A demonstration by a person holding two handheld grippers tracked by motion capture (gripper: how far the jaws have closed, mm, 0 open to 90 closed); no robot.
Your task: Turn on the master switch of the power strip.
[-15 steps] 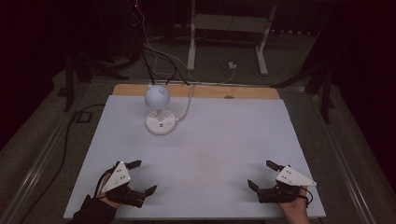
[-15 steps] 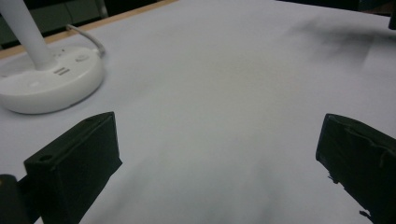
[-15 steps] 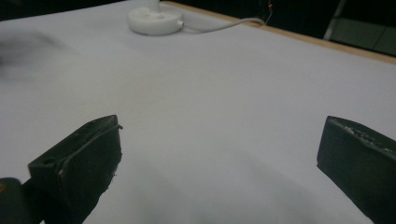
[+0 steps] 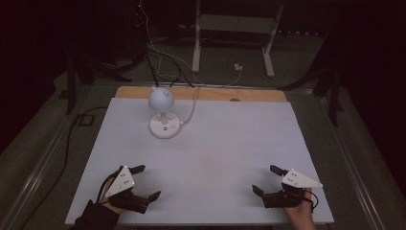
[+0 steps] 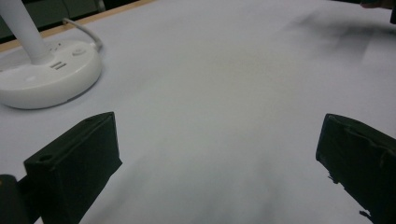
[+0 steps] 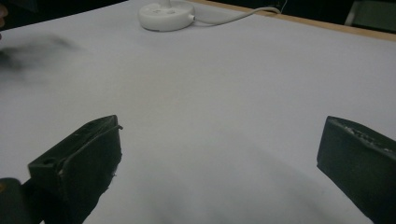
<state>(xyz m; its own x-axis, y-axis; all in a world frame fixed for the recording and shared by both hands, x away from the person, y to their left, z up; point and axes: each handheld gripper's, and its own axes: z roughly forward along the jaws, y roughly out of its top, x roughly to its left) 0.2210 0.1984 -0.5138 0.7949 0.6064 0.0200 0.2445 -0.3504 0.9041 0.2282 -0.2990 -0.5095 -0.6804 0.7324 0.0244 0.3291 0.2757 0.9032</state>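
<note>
- Your left hand-held gripper (image 4: 147,182) sits at about 7 o'clock on the white tabletop (image 4: 225,143), jaws spread wide with nothing between them; your dark sleeve is cut off by the bottom edge of the high view.
- Your right hand-held gripper (image 4: 267,179) sits at about 5 o'clock, jaws likewise spread and empty; the hand (image 4: 299,211) behind it runs out of the frame.
- The white lamp (image 4: 163,112) stands at about 11 o'clock on the tabletop, well apart from both grippers, its round head over a round base.
- In the left gripper view the lamp's base (image 5: 46,74) lies at 10 o'clock; its stem is cut off at the top edge, so the head is out of sight there.
- In the right gripper view the base (image 6: 166,14) sits at 11 o'clock, cropped by the top edge, with its cord (image 6: 233,16) trailing toward 1 o'clock.
- A dark blurred smear at the far edge of each gripper view is too soft to make out.
- The room beyond the tabletop is dim; cables and a stand's legs there are hard to read.
</note>
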